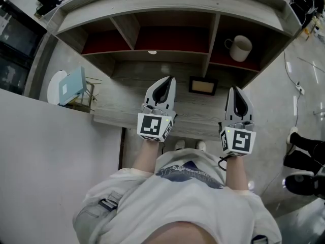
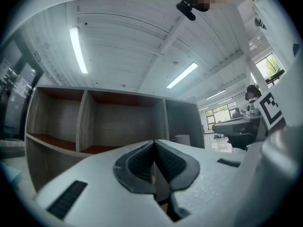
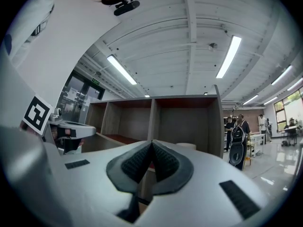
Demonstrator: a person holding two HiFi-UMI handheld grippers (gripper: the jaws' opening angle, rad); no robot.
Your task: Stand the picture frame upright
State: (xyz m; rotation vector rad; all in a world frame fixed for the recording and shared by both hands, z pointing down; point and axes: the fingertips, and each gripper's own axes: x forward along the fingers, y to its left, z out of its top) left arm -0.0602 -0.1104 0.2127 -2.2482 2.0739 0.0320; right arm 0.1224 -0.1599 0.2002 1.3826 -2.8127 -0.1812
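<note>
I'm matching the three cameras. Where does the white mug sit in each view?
Head view: mug upper right, in the shelf unit's right compartment.
Left gripper view: mug at centre, just above the jaws.
Right gripper view: mug top peeking over the jaws.
Shared landmark: that right compartment.

A wooden shelf unit (image 1: 167,6) stands beside grey floor (image 1: 282,111), with strip lights (image 2: 78,48) on the white ceiling (image 2: 137,30).
</note>
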